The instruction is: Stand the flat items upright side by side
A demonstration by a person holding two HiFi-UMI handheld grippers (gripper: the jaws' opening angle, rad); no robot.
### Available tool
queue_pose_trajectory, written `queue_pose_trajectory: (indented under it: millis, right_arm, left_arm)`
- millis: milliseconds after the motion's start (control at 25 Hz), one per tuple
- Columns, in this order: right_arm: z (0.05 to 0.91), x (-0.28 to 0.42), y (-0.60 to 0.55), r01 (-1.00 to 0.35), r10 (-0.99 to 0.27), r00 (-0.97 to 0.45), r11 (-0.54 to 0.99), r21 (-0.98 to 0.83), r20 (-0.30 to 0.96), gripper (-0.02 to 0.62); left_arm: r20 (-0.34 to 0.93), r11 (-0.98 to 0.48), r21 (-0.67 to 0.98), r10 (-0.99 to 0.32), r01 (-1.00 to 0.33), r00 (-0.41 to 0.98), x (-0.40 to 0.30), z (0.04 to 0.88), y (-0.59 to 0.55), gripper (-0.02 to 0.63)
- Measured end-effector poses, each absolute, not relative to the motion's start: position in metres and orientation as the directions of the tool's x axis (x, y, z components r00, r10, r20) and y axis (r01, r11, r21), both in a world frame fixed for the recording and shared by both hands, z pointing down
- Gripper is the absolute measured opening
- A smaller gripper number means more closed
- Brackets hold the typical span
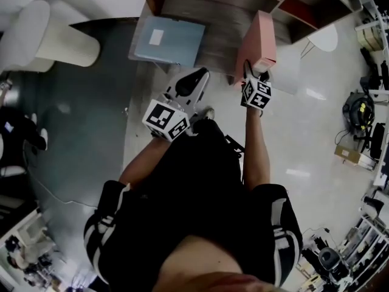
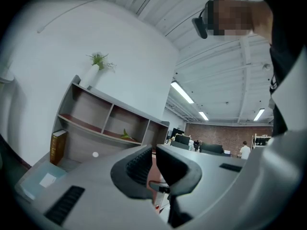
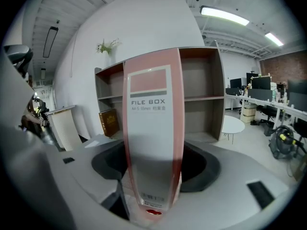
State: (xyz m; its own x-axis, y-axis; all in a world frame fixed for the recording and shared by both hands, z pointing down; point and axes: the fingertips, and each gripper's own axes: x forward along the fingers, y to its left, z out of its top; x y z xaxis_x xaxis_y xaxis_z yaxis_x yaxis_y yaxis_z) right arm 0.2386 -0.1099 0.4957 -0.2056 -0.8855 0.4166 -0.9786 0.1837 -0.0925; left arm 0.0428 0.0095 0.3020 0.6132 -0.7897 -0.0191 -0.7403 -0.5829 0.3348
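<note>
A pink file box point(image 1: 258, 41) stands upright at the desk's right end, and my right gripper point(image 1: 255, 73) is shut on its spine. Seen from the right gripper view, the box point(image 3: 151, 128) fills the gap between the jaws, its label facing the camera. A light blue file box point(image 1: 169, 40) lies flat on the desk to the left; the left gripper view catches it low at the left point(image 2: 41, 181). My left gripper point(image 1: 196, 78) hovers in front of the desk between the two boxes, shut, with nothing in its jaws point(image 2: 153, 150).
A shelf unit point(image 2: 110, 121) with open compartments rises behind the desk, with a brown book point(image 3: 109, 122) standing at its left end and a vase with a plant point(image 2: 93, 71) on top. A white round table point(image 1: 325, 38) stands to the right, a white armchair point(image 1: 48, 38) to the left.
</note>
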Motion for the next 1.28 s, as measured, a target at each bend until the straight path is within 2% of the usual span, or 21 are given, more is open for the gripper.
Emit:
queue_pose_trajectory:
  millis: [440,1280]
  right_arm:
    - [0.502,0.252,-0.132,-0.980,-0.881,-0.198,0.189,-0.065,0.429,0.311]
    - [0.516,0.255,-0.220,-0.991,-0.883,-0.132,0.134,-0.027,0.450,0.311]
  left_arm:
    - [-0.005,-0.573,0.325,-0.796,-0.752,0.605,0.080,0.295,-0.013,0.043]
    - [-0.002,-0.620,0.341,-0.752,-0.707,0.659,0.092,0.302,-0.129,0.043]
